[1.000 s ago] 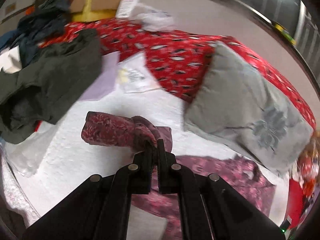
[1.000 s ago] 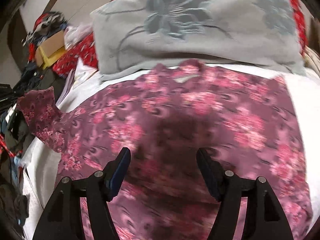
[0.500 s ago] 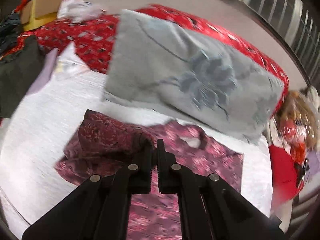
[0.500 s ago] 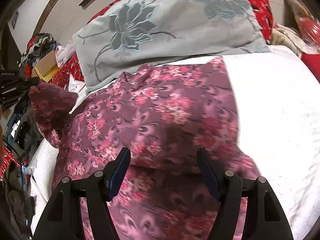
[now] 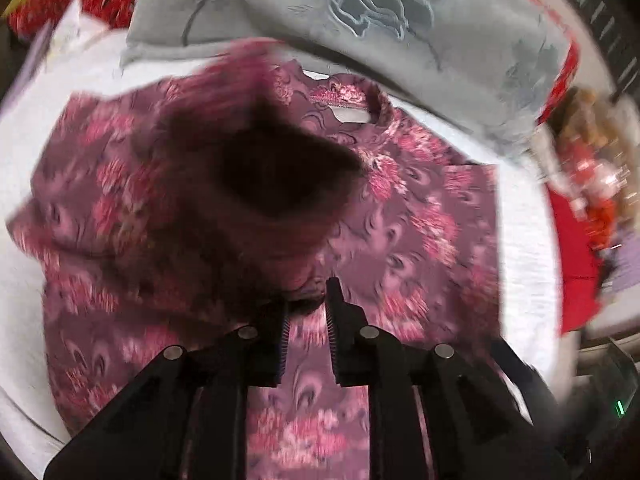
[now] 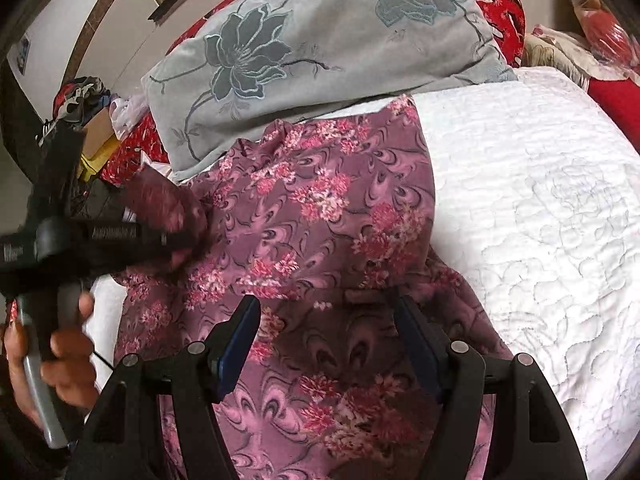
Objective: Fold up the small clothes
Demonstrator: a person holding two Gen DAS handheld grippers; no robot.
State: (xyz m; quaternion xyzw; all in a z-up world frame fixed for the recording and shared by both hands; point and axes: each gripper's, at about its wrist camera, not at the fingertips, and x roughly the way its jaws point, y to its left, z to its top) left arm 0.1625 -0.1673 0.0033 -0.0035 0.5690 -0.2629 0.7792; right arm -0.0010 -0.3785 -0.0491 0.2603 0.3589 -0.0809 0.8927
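Observation:
A small purple top with pink flowers (image 5: 420, 216) lies spread on the white quilted bed, neckline toward the pillow; it also shows in the right wrist view (image 6: 320, 216). Its sleeve (image 5: 256, 200) is folded over the body and hangs blurred in front of my left gripper (image 5: 306, 304), whose jaws stand a little apart with a bit of cloth at the tips. In the right wrist view the left gripper (image 6: 188, 240) comes in from the left at the sleeve. My right gripper (image 6: 326, 312) is open and empty just above the lower part of the top.
A grey pillow with a stitched flower (image 6: 320, 40) lies behind the top. The white quilt (image 6: 540, 200) extends to the right. Red patterned bedding (image 6: 500, 0), a cardboard box (image 6: 100, 132) and clothes sit at the back left. Red items (image 5: 576, 240) lie at the right.
My left gripper carried the sleeve right, over the body of the top, and its jaws have parted. My right gripper stayed open and shifted slightly over the lower part.

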